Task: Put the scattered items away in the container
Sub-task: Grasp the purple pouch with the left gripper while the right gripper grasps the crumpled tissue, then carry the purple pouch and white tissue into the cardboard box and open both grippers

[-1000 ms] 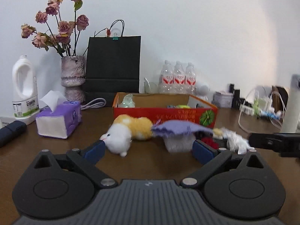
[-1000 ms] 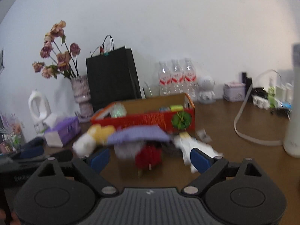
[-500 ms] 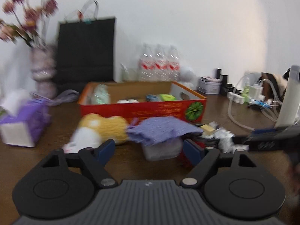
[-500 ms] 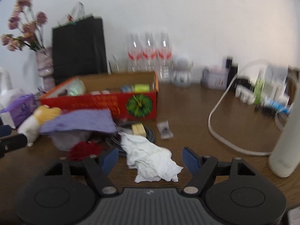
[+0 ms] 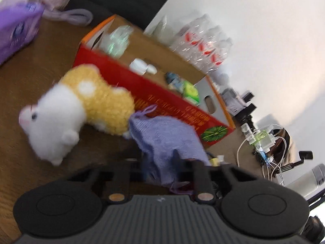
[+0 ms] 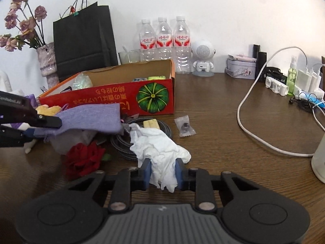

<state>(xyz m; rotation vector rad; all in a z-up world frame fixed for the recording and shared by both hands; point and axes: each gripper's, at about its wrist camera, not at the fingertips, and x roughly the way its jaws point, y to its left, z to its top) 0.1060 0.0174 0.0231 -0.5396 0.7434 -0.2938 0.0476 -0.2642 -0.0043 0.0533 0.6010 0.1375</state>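
The red cardboard box stands open on the brown table, with small items inside. In front of it a purple cloth drapes over a pale lump. My left gripper comes in from the left, and its jaws are closing tight on the cloth's edge. The rolled, blurred left wrist view shows the cloth bunched between that gripper. A yellow and white plush toy lies against the box. My right gripper is closing, its pads pressing a crumpled white tissue.
A red fabric rose, a coiled braided cable, a yellow block and a small clear packet lie near the tissue. Behind stand a black paper bag, water bottles and a flower vase. A white cord loops at right.
Both grippers went from wide open to closed, the left on the purple cloth, the right on the white tissue. The left view has moved closer and rolled; the right gripper shifted right onto the tissue.
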